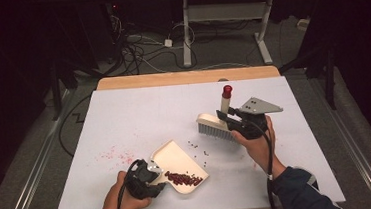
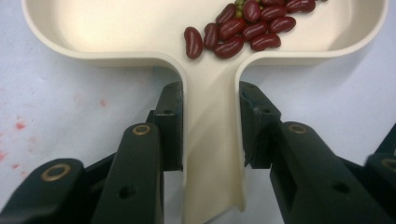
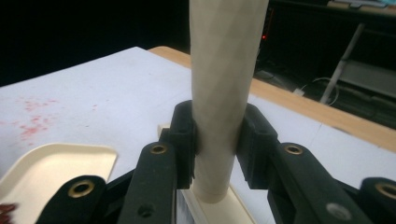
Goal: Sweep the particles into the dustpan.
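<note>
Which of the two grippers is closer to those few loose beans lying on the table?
Right. The right gripper, holding the brush, is just beyond the loose beans; the left gripper grips the dustpan handle, farther away.

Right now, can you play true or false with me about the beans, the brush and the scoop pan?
1. The left tongs are shut on the dustpan handle. True.
2. The dustpan holds no beans. False: a cluster of red beans lies inside it.
3. The right tongs hold the brush by its cream handle. True.
4. Every bean is already in the dustpan. False: a few small loose beans lie on the white table between dustpan and brush.
5. The brush handle has a blue tip. False: its tip is red.
</note>
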`<state>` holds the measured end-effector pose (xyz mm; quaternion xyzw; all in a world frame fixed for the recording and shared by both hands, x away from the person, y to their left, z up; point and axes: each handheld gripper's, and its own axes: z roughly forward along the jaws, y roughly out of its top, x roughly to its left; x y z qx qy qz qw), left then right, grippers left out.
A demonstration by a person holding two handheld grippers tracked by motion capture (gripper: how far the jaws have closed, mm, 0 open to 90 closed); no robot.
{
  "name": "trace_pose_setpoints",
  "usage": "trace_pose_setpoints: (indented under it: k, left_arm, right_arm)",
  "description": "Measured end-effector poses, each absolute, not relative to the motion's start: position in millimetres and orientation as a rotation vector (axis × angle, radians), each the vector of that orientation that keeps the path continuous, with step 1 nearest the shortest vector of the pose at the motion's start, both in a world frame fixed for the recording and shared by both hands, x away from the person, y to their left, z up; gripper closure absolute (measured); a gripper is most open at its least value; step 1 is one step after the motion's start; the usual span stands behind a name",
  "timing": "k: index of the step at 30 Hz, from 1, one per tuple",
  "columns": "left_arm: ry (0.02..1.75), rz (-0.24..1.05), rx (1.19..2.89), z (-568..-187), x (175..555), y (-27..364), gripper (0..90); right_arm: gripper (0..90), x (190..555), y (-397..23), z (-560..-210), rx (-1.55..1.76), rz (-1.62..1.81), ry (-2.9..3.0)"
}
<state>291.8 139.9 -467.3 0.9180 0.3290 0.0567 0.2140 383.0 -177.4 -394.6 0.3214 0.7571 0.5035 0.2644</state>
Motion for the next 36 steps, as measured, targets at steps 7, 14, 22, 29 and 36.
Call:
trace_pose_setpoints:
  k: [7, 14, 22, 29, 36]
  left_arm:
    - [0.937, 0.162, 2.524, -469, 291, 134, 63.8]
    - [0.969, 0.156, 2.497, -469, 293, 133, 63.8]
    - [0.996, 0.174, 2.492, -469, 296, 136, 63.8]
    - [0.995, 0.176, 2.494, -470, 297, 136, 63.8]
    - [0.991, 0.178, 2.496, -470, 297, 136, 63.8]
  right_arm:
    - [70.1, 384, -159, -409, 0.792, 1.384, 2.105]
    - [69.8, 374, -148, -410, 0.742, 1.384, 2.136]
    - [69.7, 350, -140, -409, 0.673, 1.394, 2.213]
    - [70.0, 334, -133, -407, 0.634, 1.421, 2.255]
    - [70.2, 327, -128, -404, 0.598, 1.453, 2.283]
